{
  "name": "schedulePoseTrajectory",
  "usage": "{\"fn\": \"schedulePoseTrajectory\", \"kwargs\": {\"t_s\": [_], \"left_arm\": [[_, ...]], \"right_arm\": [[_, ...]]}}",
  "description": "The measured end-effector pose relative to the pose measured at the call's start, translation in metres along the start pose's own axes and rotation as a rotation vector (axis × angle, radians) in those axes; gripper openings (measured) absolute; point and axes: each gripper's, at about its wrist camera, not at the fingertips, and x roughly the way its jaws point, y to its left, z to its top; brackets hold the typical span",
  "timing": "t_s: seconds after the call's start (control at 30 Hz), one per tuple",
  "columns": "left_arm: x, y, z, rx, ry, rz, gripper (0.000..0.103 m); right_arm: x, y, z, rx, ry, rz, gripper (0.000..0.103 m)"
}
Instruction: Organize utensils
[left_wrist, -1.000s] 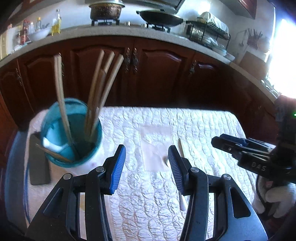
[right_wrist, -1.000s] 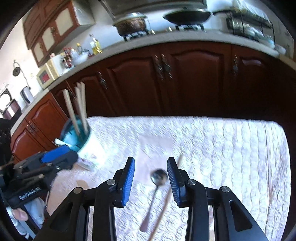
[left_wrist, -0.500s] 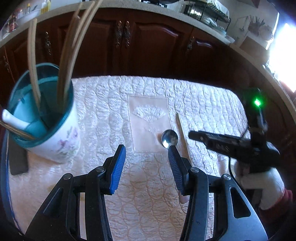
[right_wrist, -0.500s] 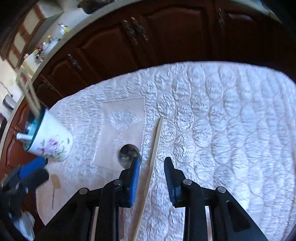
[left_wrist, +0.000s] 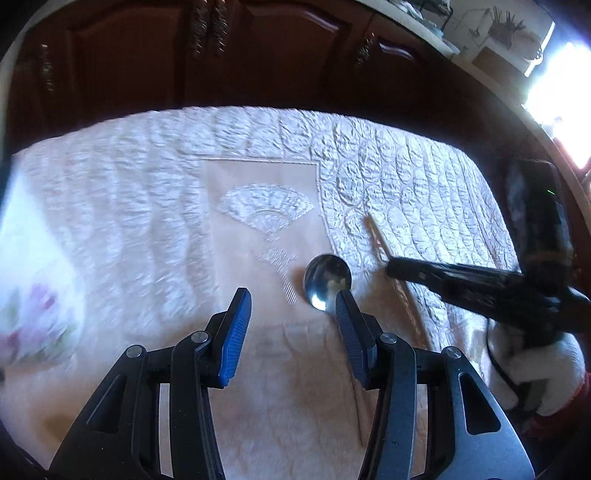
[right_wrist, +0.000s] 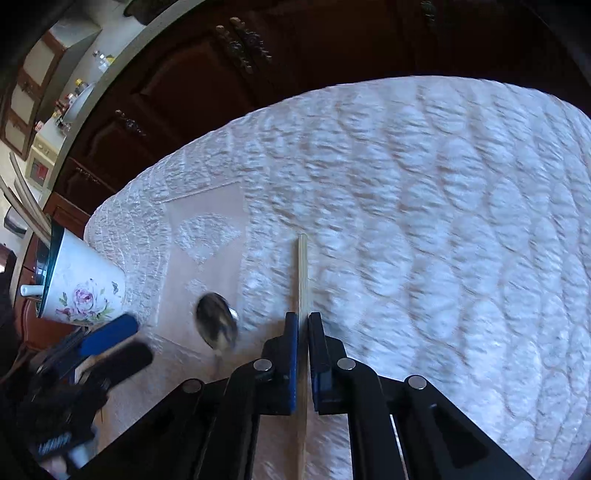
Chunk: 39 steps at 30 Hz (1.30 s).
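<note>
the chopstick (right_wrist: 303, 273) lies flat on the quilted cloth (right_wrist: 443, 221) covering the bench, and your right gripper (right_wrist: 303, 325) has it: the jaws have just been closing and now sit together on the stick, blue pads pressed to either side, its far end running out beyond the tips. just to its left the metal spoon (left_wrist: 327, 278) rests on the cloth's plain panel, bowl facing up. your left gripper (left_wrist: 293, 308) hangs over that spoon with its jaws wide apart and nothing between them; the right-hand fingertip overlaps the near edge of the spoon's bowl, though you cannot tell if it touches. the floral cup (right_wrist: 81, 291), with more sticks standing in it, sits at the cloth's left edge, well apart from both.
</note>
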Motion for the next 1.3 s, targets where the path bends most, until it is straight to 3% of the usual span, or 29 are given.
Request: {"fn": "schedulePoseTrajectory", "kwargs": {"t_s": [0.23,0.4,0.57,0.67,0.9,1.17,1.3], "left_arm": [[0.036,-0.01,0.017,0.086,0.059,-0.045,0.044],[0.046,-0.023,0.022,0.168,0.077,-0.04,0.017],[0.044,-0.024,0.022,0.177,0.074,-0.034,0.009],[0.036,-0.023,0.019,0.158,0.068,-0.037,0.004],[-0.003,-0.009,0.005,0.103,0.017,-0.027,0.002],[-0.073,-0.009,-0.004,0.116,-0.112,0.004,0.001],[-0.089,-0.004,-0.01,0.113,-0.127,0.019,0.001]], "right_arm": [[-0.009,-0.022,0.003,0.024,0.015,0.037,0.006],[-0.002,-0.019,0.016,0.01,0.023,0.045,0.013],[0.007,-0.01,0.027,-0.029,0.025,0.021,0.013],[0.007,-0.005,0.028,-0.049,0.02,0.008,0.005],[-0.038,0.018,0.019,-0.109,-0.064,0.031,0.005],[-0.103,0.051,0.013,-0.19,-0.172,0.06,0.005],[-0.118,0.068,0.009,-0.22,-0.194,0.049,0.005]]}}
